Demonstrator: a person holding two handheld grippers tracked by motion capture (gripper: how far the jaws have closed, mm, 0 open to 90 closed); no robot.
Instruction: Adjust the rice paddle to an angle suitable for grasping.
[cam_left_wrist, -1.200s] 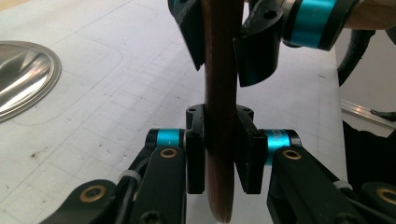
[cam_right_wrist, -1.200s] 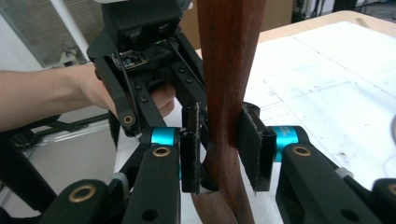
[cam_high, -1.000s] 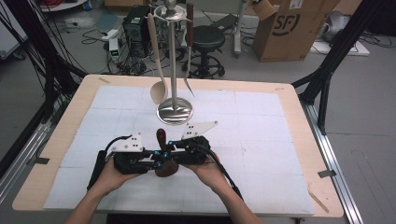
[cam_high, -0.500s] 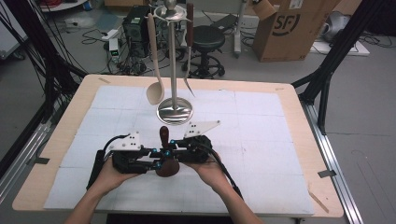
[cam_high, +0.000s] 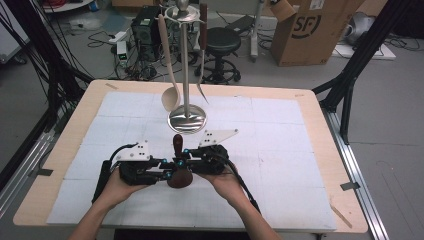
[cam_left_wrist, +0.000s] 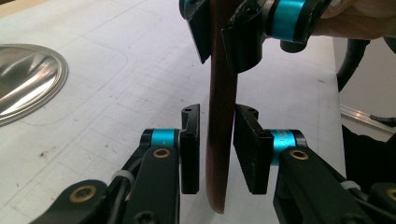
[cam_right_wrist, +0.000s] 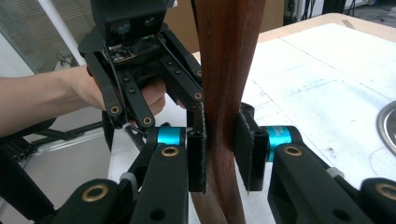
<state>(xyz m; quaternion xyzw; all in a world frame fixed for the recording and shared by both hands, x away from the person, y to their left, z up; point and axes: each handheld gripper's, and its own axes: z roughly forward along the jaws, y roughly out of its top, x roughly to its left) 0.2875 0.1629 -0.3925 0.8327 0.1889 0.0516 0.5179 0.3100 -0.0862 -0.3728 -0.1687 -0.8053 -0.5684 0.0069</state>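
Spoon (cam_right_wrist: 224, 93) between right claw's (cam_right_wrist: 219, 154) pads

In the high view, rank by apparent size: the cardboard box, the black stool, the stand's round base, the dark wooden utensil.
1. cardboard box
2. black stool
3. round base
4. dark wooden utensil
The last two look close; the grippers hide part of the utensil.

Dark brown wooden spatula (cam_high: 178, 165); black fingers (cam_left_wrist: 253, 149) w/ blue collars; white, prob. gridded mat (cam_high: 280, 150).
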